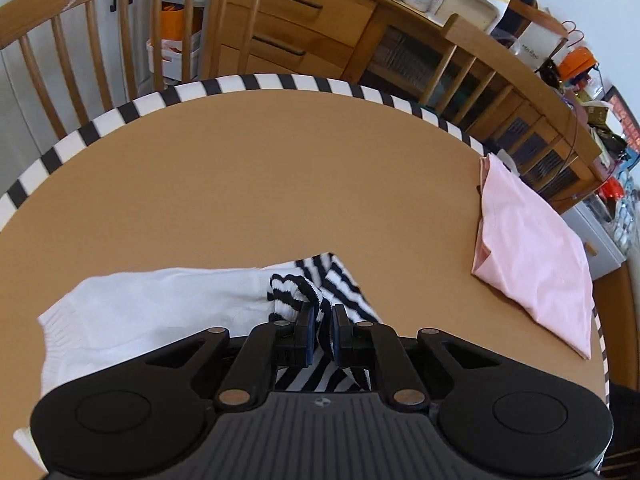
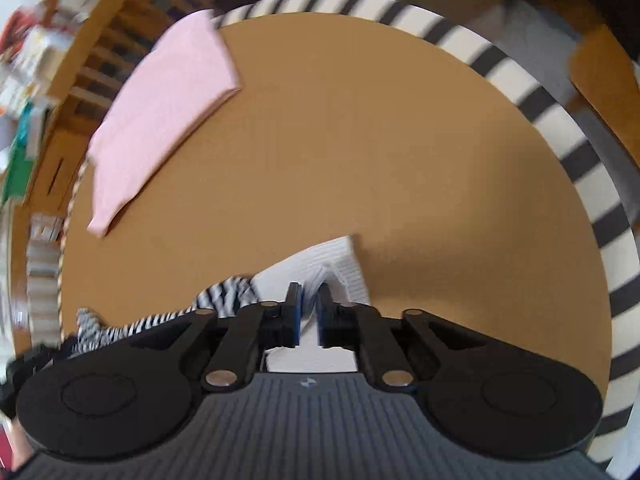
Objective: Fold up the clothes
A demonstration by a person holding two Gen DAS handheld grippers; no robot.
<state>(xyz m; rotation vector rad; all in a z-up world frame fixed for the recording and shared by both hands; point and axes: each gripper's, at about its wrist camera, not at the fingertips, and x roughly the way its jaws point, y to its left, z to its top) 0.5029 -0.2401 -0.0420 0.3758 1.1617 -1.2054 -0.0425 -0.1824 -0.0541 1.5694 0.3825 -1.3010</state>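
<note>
A round tan wooden table point(image 1: 280, 184) with a black-and-white striped rim fills both wrist views, and everything else is placed against it. Beyond its far edge in the left wrist view stand a slatted wooden chair back point(image 1: 84, 40) and a long wooden sideboard point(image 1: 420, 56) crowded with boxes and jars. On the tabletop, toward the side nearest that sideboard, lies a folded pale pink garment point(image 1: 532, 256), flat and well apart from the other clothing; the right wrist view shows the same piece point(image 2: 160, 112) reaching the striped rim. At the near edge of the table lies a white knitted garment with black-and-white striped trim point(image 1: 152, 308), its white body spread flat and the striped part bunched beside it. The left gripper point(image 1: 323, 324) is clenched on a fold of the striped fabric, which runs between its blue-padded fingers point(image 1: 307, 340). The right gripper point(image 2: 308, 314), in a motion-blurred view, has its jaws narrowly parted around a raised pinch of the white ribbed edge point(image 2: 336, 268); whether the pads actually press on the cloth cannot be told.
</note>
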